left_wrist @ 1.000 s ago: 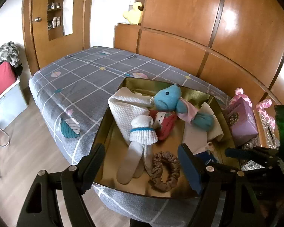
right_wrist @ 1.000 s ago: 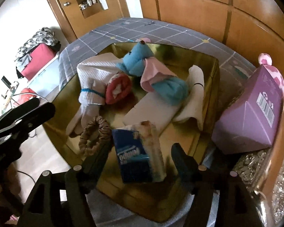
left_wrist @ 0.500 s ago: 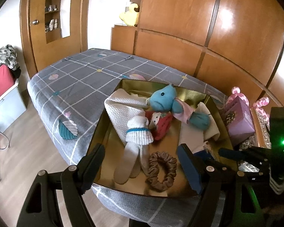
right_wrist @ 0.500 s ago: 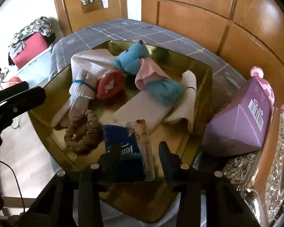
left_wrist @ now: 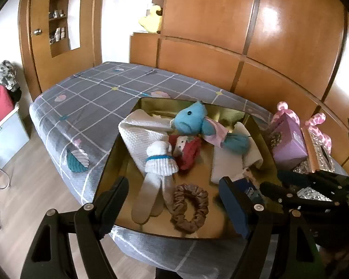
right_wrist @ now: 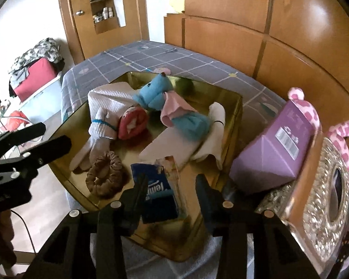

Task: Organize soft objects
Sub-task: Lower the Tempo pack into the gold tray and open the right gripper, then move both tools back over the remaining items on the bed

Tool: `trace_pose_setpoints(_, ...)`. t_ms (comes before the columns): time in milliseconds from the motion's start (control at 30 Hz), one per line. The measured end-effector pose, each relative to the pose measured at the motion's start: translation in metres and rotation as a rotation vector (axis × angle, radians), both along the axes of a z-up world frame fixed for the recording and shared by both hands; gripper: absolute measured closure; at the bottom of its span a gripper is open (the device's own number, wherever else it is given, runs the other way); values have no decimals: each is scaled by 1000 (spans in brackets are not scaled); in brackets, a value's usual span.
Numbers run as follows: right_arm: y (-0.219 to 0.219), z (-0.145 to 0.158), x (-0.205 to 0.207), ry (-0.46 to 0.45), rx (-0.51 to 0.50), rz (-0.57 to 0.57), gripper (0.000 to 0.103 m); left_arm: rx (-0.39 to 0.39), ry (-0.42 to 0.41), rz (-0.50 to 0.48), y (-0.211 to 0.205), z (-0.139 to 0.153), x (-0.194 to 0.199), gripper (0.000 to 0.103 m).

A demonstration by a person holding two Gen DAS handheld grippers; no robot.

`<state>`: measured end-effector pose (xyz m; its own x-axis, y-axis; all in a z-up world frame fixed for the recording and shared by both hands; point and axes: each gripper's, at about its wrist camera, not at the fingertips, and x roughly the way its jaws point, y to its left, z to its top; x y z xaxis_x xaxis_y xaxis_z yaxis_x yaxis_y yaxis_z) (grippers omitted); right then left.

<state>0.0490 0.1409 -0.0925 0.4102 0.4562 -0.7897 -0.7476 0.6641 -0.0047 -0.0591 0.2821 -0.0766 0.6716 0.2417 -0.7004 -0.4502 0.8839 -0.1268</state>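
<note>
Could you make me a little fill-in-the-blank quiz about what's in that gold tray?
The plush toy lying in the gold tray is mostly ____ in colour.
The brown scrunchie lies inside the ____.
The right gripper has a blue ____ pack between its fingers.
The box beside the tray is ____.

Missing words: blue; tray; tissue; purple

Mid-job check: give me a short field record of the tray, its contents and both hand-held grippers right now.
surface: bed with grey checked cover
container: gold tray on the bed
in tray: blue plush toy; white sock bundle; red plush; brown scrunchie; blue tissue pack
beside tray: purple box
left hand-held gripper: open, empty, over the tray's near edge
right hand-held gripper: jaws opening, tissue pack between them, right pad apart from it
</note>
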Motion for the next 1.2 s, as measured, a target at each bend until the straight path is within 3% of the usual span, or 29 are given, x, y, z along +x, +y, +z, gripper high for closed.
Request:
trace_pose_setpoints(700,-112,51,8,-79,166,-229,57,83,-11,-125,-49,15,7,23)
trace_pose_setpoints(900,-171,55,25,-85,180,-361,57,119,-34,-195,-70,28,14,23)
trace_pose_setpoints(1200,-299,51,53,-95,164,-655,57,150,-55,-324,-115,40,32,23)
